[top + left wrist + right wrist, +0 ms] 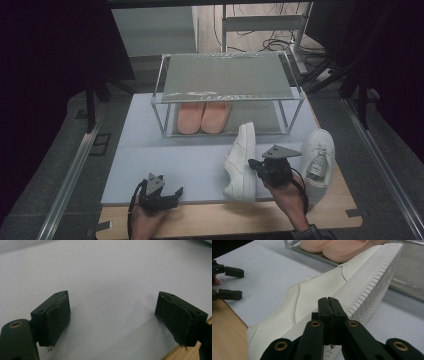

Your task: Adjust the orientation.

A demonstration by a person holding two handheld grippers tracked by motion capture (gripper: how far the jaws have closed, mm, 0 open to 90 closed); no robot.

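Note:
A white sneaker (241, 160) lies tipped on its side on the pale board, its ribbed sole turned to the right (332, 285). My right gripper (253, 164) is shut, its jaws pressed together with nothing seen between them (329, 302). Its tips are at the sneaker's midsole edge, touching it or just short of it. A second white sneaker (317, 160) stands upright to the right of that hand. My left gripper (167, 196) rests near the board's front edge, open and empty (112, 320). It also appears at the left of the right gripper view (233, 283).
A clear two-level rack (225, 75) stands at the back of the board, with a pair of pink slippers (202, 117) on its lower level (342, 246). The pale board (165, 155) lies on a wooden table (225, 220). Metal rails run along both sides.

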